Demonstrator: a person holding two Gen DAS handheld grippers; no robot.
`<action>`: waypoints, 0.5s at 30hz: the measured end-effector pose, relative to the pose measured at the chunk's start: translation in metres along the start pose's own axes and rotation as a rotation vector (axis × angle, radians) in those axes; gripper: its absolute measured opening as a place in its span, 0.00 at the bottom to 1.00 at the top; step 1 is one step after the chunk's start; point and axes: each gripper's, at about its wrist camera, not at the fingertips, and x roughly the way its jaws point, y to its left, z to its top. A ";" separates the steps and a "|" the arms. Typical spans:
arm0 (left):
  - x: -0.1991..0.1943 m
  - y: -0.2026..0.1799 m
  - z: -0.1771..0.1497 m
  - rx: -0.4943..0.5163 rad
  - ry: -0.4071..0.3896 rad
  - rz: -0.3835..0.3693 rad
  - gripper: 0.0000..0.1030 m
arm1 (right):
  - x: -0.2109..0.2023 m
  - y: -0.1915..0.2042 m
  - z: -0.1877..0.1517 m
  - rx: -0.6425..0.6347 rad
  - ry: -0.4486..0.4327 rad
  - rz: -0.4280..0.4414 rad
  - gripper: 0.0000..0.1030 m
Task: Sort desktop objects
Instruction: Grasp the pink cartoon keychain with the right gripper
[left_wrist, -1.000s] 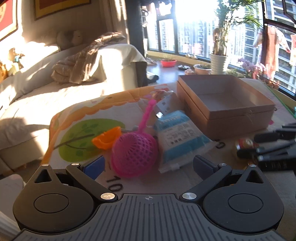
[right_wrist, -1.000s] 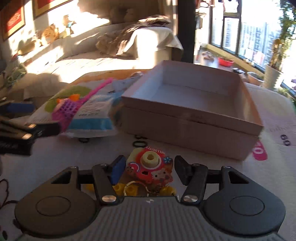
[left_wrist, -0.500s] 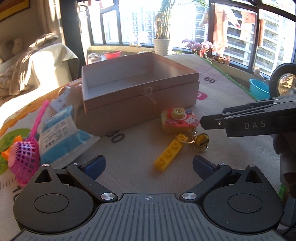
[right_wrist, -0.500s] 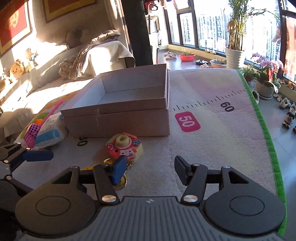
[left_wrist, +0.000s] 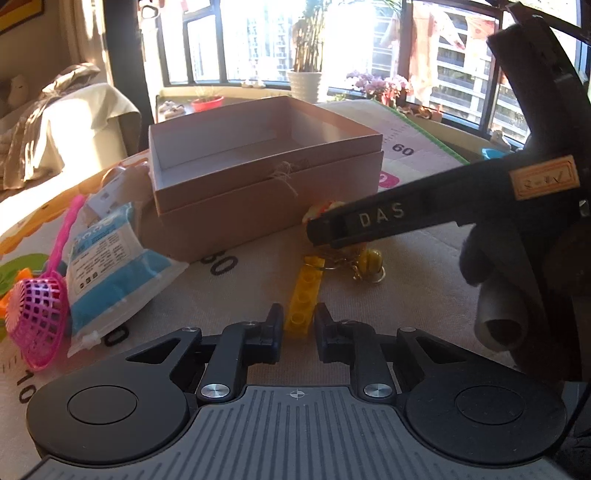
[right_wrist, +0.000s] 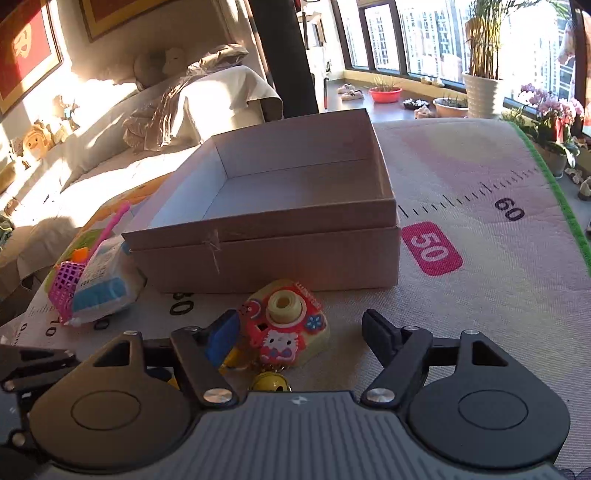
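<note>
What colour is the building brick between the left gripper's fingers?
Yellow. The building brick shows best in the left wrist view, closed in the left gripper.

Ahead of my right claw, tall dark-framed windows (right_wrist: 424, 40) run across the far wall, with high-rise blocks beyond and hard sunlight pouring in. A white planter (right_wrist: 482, 94) with a tall plant stands on the sill ledge, pink flowers (right_wrist: 550, 107) to its right, a red bowl (right_wrist: 385, 94) to its left. Off to my left sits a pale sofa (right_wrist: 110, 147) draped with a brown throw (right_wrist: 177, 92), under red framed pictures (right_wrist: 26, 51). A dark pillar (right_wrist: 284, 55) rises straight ahead.
</note>
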 end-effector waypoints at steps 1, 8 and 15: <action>-0.003 0.002 -0.003 -0.001 0.001 0.005 0.20 | 0.002 0.005 0.001 -0.017 0.021 0.031 0.51; -0.024 0.028 -0.022 -0.026 0.009 0.081 0.29 | -0.030 0.012 0.010 0.068 -0.021 0.225 0.44; -0.026 0.045 -0.023 -0.088 0.008 0.158 0.44 | -0.065 -0.010 0.003 0.038 -0.069 0.107 0.45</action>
